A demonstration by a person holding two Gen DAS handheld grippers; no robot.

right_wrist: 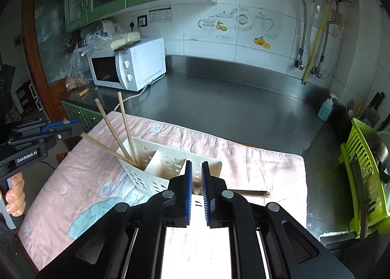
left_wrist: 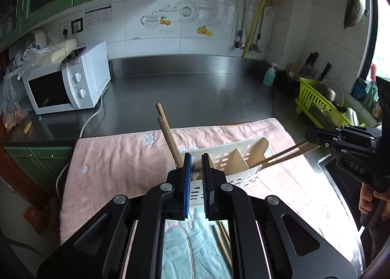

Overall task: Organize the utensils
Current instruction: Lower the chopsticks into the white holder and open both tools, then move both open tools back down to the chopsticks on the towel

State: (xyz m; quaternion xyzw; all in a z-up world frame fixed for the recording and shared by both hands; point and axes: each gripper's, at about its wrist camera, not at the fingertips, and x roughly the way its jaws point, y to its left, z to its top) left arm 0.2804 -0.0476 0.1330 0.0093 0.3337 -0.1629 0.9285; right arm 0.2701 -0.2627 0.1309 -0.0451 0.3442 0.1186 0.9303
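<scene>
The white slotted utensil holder [right_wrist: 168,167] lies tipped on the pink towel [right_wrist: 256,169], and it serves as the landmark here. In its leftmost compartment stand two wooden chopsticks [right_wrist: 126,125], leaning out toward the microwave [right_wrist: 131,64]; a third stick [right_wrist: 104,147] angles into the same compartment, its outer end at the left gripper [left_wrist: 195,176], whose jaws are narrowly parted around something blurred that I cannot identify. The right gripper [right_wrist: 196,179] hovers over the holder's near right end, its jaws a narrow gap apart and holding nothing visible. Just right of the holder, one more wooden utensil [right_wrist: 251,193] lies loose on the towel. Judging by this, sorting is partly done: some sticks are in, at least one piece remains out.
</scene>
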